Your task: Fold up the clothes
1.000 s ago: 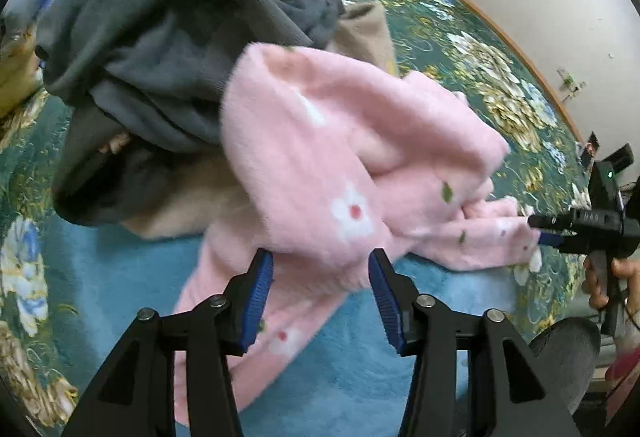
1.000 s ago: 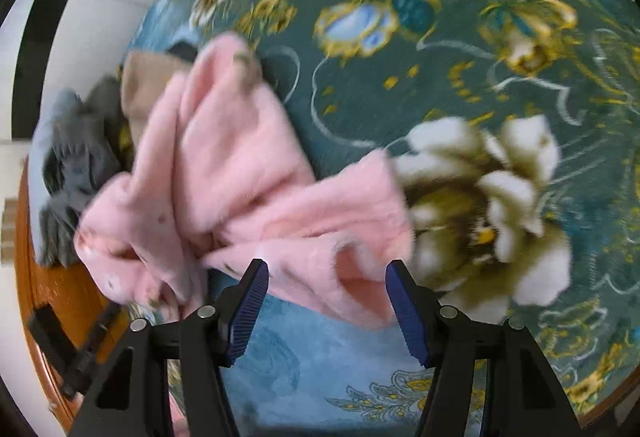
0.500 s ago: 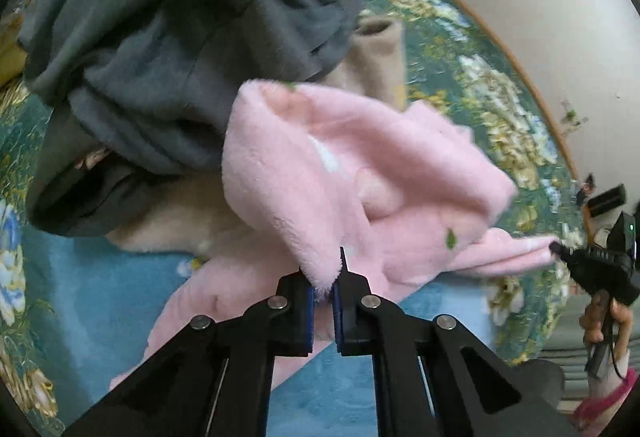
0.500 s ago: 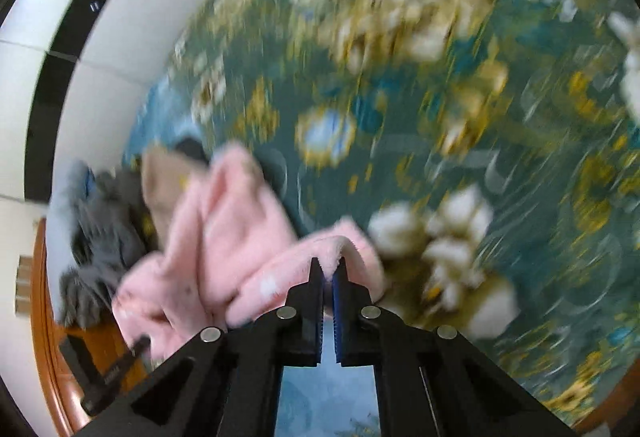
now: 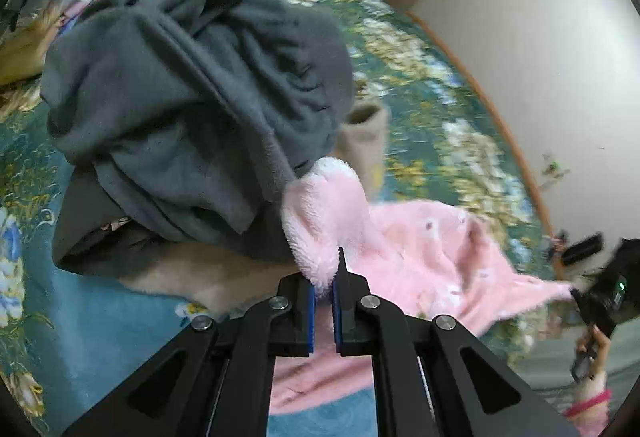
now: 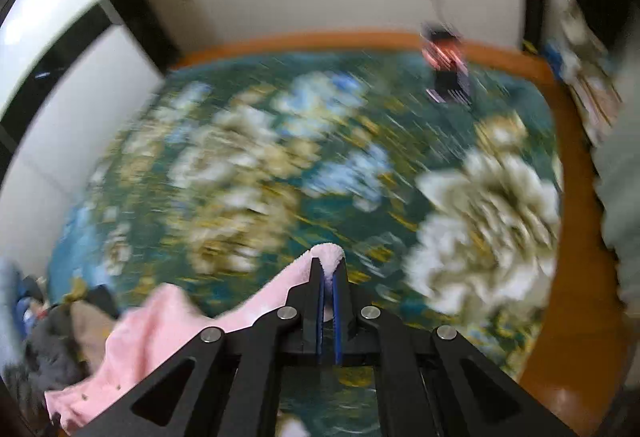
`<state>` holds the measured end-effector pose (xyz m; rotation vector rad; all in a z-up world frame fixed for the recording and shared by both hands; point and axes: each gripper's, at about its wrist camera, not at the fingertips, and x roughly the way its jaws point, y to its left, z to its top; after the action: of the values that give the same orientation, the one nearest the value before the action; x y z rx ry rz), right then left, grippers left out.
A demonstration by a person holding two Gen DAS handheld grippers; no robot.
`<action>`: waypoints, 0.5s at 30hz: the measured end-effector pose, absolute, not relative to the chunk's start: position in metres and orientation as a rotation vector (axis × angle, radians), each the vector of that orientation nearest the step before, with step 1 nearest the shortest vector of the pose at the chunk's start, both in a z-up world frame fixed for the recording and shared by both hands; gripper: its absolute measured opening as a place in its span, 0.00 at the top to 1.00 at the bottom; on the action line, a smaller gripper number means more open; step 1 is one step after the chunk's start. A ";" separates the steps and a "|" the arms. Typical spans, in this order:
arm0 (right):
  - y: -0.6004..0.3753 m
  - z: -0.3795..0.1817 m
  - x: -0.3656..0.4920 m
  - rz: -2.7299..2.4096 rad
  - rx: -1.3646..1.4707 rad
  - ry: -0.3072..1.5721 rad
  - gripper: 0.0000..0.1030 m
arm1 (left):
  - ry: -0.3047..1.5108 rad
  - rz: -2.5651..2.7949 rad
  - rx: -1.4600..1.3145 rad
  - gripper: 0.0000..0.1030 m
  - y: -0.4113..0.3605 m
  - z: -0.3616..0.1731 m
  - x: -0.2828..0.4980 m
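A fluffy pink garment (image 5: 420,237) with small flower prints is stretched between both grippers above a floral bedspread. My left gripper (image 5: 324,277) is shut on a fold of the pink garment at its near end. In the left wrist view the right gripper (image 5: 576,291) pinches the far end at the right edge, held by a person's hand (image 5: 592,357). In the blurred right wrist view the right gripper (image 6: 328,277) is shut on a pink edge (image 6: 330,253), and the pink garment (image 6: 160,329) trails down to the lower left.
A heap of grey clothes (image 5: 192,97) lies just behind the pink garment, over a beige piece (image 5: 360,141). The green floral bedspread (image 6: 280,157) has an orange wooden border (image 6: 568,277). White walls stand behind. A dark object (image 6: 448,77) lies at the far edge.
Both grippers have gone from open to shut on the pink garment. The right one has swung up and away fast, pulling the garment out long; the left has lifted slightly.
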<state>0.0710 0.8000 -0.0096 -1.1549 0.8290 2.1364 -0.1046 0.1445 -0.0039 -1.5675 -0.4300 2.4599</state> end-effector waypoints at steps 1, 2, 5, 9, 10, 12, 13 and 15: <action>0.808 -0.029 0.072 2.077 -1.215 0.853 0.96 | -0.437 2.456 -1.591 0.94 0.146 -0.010 -0.108; 0.809 -0.045 0.072 2.045 -1.277 0.854 0.96 | -0.450 2.449 -1.609 0.94 0.148 -0.015 -0.110; 0.805 -0.076 0.074 2.017 -1.383 0.845 0.96 | -0.453 2.438 -1.639 0.93 0.152 -0.023 -0.114; 0.802 -0.076 0.080 2.042 -1.362 0.929 0.92 | -0.408 2.448 -1.650 0.92 0.153 -0.023 -0.112; 0.802 -0.072 0.078 2.058 -1.356 0.924 0.93 | -0.408 2.455 -1.632 0.92 0.152 -0.021 -0.109; 0.801 -0.064 0.075 2.089 -1.344 0.912 0.93 | -0.407 2.468 -1.596 0.92 0.149 -0.016 -0.104; 0.799 -0.055 0.068 2.114 -1.338 0.883 0.94 | -0.413 2.477 -1.563 0.93 0.148 -0.012 -0.101; 0.796 -0.037 0.055 2.164 -1.326 0.823 0.96 | -0.425 2.492 -1.506 0.93 0.144 -0.002 -0.096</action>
<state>0.0554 0.7961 -0.0371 -1.3256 0.8228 2.1640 -0.0958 0.1440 -0.0019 -1.5061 -0.4246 2.4924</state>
